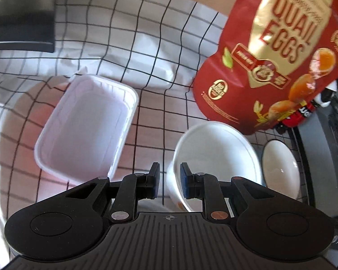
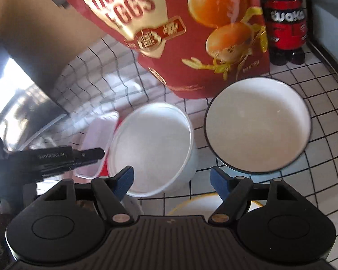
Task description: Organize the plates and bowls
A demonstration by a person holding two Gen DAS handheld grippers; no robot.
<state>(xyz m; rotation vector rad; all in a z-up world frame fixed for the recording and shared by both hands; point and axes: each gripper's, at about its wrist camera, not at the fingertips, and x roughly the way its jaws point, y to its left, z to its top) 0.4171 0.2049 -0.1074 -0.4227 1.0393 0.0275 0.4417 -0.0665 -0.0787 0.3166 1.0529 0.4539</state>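
Item 1, left claw (image 1: 168,177): jaws narrow, clamped on the near rim of the white paper bowl (image 1: 216,157), one pad outside the wall and one inside. In the right wrist view this claw (image 2: 102,154) enters from the left edge and meets the same bowl (image 2: 153,148) at its left rim.

Item 2, right claw (image 2: 171,183): jaws stand moderately wide with nothing between the blue pads; checked cloth and the edge of a yellow-rimmed plate (image 2: 214,204) show beneath the gap.

Item 3, white paper bowl: tall-walled, empty, tilted in the left claw's grip; whether its base touches the bench cannot be told. It sits between the rectangular tray and the dark-rimmed bowl.

Item 4, dark-rimmed bowl (image 2: 256,123): white ceramic, empty, upright on the cloth just beside the paper bowl, in front of the pouch. Seen at the right edge in the left wrist view (image 1: 281,168).

Item 5, rectangular white plastic tray (image 1: 85,126): empty, tilted, resting on a large white plate (image 1: 9,121) at the left.

Item 6, red pouch (image 1: 272,51) printed "QUAIL EGGS": upright behind both bowls.

Item 7, dark soda bottle (image 2: 284,22) with red label: behind the pouch, at the right.

Item 8, bench cover: white cloth (image 1: 133,33) with black grid, wrinkled.
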